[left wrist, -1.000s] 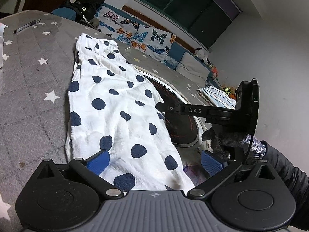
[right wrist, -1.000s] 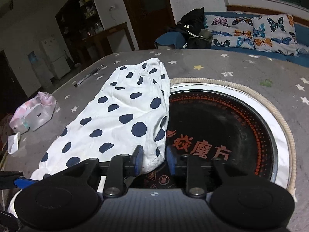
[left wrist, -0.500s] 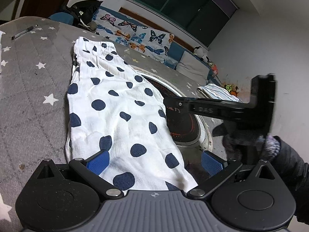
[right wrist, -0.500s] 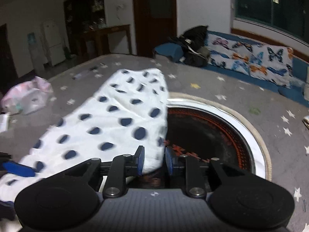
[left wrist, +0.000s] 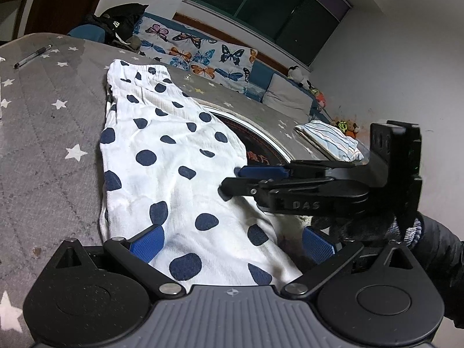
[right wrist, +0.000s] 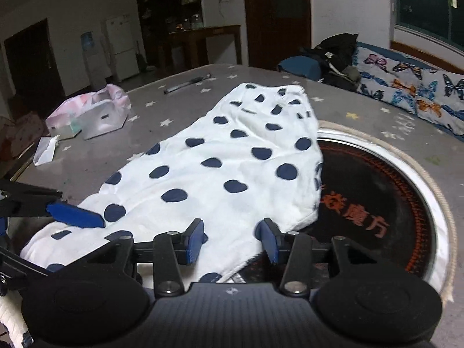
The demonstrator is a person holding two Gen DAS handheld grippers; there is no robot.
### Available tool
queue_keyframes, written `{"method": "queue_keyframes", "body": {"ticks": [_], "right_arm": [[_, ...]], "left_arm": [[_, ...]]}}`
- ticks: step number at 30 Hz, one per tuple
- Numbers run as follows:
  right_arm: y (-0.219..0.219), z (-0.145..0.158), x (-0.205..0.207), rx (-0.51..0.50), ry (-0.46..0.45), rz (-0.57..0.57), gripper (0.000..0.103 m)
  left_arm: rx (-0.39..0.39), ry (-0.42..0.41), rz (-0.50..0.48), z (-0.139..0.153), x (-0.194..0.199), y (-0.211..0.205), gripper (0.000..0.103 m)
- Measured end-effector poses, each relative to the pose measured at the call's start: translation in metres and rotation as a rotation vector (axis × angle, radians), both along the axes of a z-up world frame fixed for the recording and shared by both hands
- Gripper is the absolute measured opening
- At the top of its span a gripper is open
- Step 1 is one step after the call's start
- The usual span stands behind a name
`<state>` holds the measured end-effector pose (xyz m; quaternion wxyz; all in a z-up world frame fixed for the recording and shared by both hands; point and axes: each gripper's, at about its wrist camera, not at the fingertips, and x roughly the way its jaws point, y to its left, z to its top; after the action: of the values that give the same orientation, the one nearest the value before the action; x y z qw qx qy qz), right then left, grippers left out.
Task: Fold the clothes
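The right gripper (right wrist: 231,239), pinching the cloth's edge half a second ago, now has its jaws spread over the white cotton garment with navy polka dots (right wrist: 232,168), so that hem is released. The left gripper (left wrist: 232,242) stays wide open above the near end. The soft, wrinkled garment lies flat ahead on the grey star-printed bench (left wrist: 43,133), its right edge overlapping a glossy black round cooktop (right wrist: 377,197).

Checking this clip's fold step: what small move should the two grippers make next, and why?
Probably lower and close both on the near hem. The left gripper and right gripper are open, straddling the polka-dot garment, which lies flat and unheld on the table.
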<state>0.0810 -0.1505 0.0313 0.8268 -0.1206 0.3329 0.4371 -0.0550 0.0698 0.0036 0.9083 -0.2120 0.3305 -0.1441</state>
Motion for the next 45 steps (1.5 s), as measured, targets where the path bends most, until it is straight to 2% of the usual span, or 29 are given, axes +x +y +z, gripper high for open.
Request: {"method": "queue_keyframes", "body": {"ticks": [3,6,10,13,15,19,24,34,41,45], "right_arm": [[0.001,0.007,-0.006,0.012,-0.015,0.027,0.054],[0.007,0.008,-0.014,0.030,-0.012,0.078,0.056],[0.012,-0.005,-0.019,0.003,-0.010,0.098,0.057],[0.009,-0.009,-0.022,0.001,-0.018,0.099,0.065],[0.008,-0.010,-0.024,0.002,-0.019,0.114,0.082],[0.007,-0.016,-0.028,0.008,-0.038,0.134,0.088],[0.008,-0.017,-0.027,0.020,-0.025,0.137,0.102],[0.008,-0.019,-0.027,0.012,-0.023,0.135,0.103],[0.009,-0.019,-0.028,0.010,-0.024,0.136,0.103],[0.008,-0.019,-0.028,0.012,-0.023,0.136,0.103]], "left_arm": [[-0.003,-0.005,0.003,0.004,-0.007,0.002,0.103],[-0.004,-0.010,0.010,0.007,-0.016,0.007,0.103],[-0.005,-0.011,0.028,0.011,-0.031,0.016,0.103],[0.004,-0.020,0.049,0.016,-0.035,0.022,0.103],[0.002,-0.031,0.060,0.021,-0.032,0.028,0.103],[0.011,-0.051,0.091,0.029,-0.011,0.033,0.103],[0.016,-0.060,0.099,0.035,0.023,0.036,0.103],[0.001,-0.062,0.054,0.037,0.087,0.041,0.103],[0.018,-0.009,0.086,0.020,0.130,0.056,0.103],[0.039,0.052,0.113,0.005,0.146,0.068,0.103]]}}
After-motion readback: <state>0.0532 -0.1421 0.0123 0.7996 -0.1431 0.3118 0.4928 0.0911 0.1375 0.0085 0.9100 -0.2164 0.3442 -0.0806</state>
